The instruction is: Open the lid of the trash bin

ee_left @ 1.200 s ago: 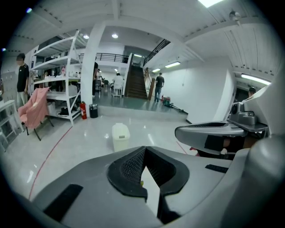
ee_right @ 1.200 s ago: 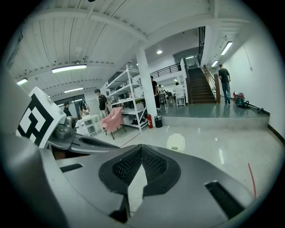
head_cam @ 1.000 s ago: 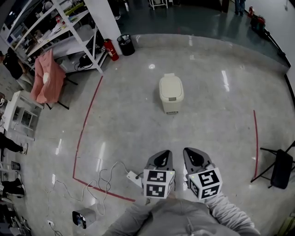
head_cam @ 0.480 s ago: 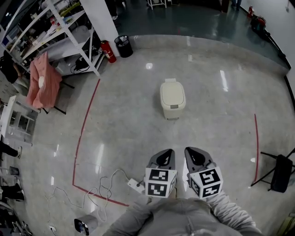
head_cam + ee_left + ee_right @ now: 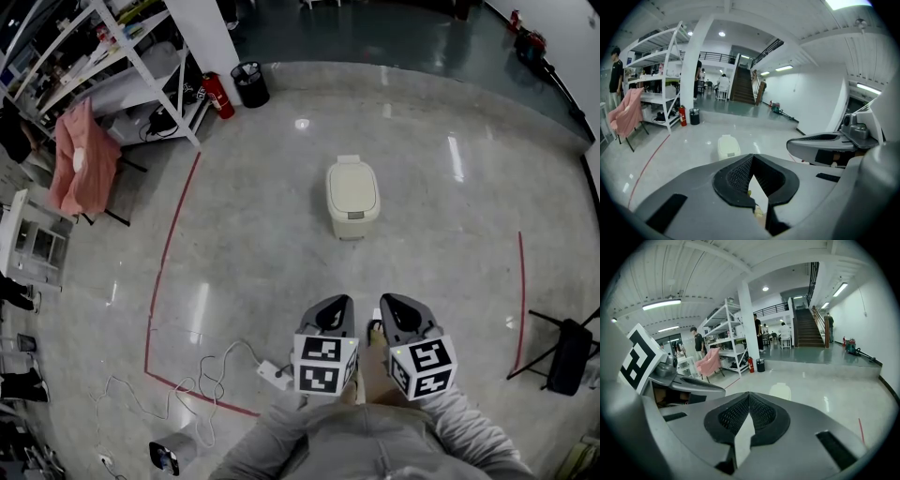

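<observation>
Task not begun: trash bin (image 5: 352,198) stands well ahead of both tongs, lid (image 5: 352,185) down. Left tongs (image 5: 336,307) and right tongs (image 5: 392,306) pinched together, empty (approach and lift both left to do).

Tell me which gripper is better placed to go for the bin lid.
Left, but only marginally. The left gripper lines up a little closer with the trash bin and its closed lid than the right gripper. Both are shut, empty and far off.
</observation>
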The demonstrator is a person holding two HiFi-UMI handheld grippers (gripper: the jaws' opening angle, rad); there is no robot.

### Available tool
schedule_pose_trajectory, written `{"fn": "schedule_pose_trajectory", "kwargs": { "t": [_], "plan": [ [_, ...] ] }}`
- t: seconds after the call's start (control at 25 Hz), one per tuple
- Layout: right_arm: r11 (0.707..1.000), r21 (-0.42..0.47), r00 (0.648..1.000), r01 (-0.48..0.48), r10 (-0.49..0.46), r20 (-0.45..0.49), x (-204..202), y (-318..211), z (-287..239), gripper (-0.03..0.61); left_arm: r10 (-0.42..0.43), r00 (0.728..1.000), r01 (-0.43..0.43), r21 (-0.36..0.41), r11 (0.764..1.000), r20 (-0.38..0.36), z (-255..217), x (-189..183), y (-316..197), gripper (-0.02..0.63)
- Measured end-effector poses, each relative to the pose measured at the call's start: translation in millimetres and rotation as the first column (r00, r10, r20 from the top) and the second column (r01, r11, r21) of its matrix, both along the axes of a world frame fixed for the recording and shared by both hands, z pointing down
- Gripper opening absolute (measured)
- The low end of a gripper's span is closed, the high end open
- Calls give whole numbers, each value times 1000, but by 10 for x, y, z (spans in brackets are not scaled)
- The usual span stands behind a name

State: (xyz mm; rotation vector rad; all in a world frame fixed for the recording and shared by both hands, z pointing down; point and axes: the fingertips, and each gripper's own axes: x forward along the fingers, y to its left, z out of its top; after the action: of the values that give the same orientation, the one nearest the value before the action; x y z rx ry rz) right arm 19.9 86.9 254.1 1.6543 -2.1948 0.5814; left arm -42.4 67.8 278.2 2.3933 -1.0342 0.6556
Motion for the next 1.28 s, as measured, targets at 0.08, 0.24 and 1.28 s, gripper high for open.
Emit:
{"fn": "schedule_pose_trajectory", "kwargs": {
  "t": [0.08,0.24,1.28],
  "plan": [
    [1000,-9,1000,3,-3,1,26,-65,39,-5,-12,1000,12,-6,1000,-2,17,7,-73,5],
    [1000,-21,1000,15,-15,4,118,-257,135,-5,-30,1000,30,-19,999,3,103,82,-233,5],
    [983,-171,996,73,-79,-31,663,-2295,1514,-5,-61,997,68,-149,987,52,1474,553,-2051,5]
  ]
}}
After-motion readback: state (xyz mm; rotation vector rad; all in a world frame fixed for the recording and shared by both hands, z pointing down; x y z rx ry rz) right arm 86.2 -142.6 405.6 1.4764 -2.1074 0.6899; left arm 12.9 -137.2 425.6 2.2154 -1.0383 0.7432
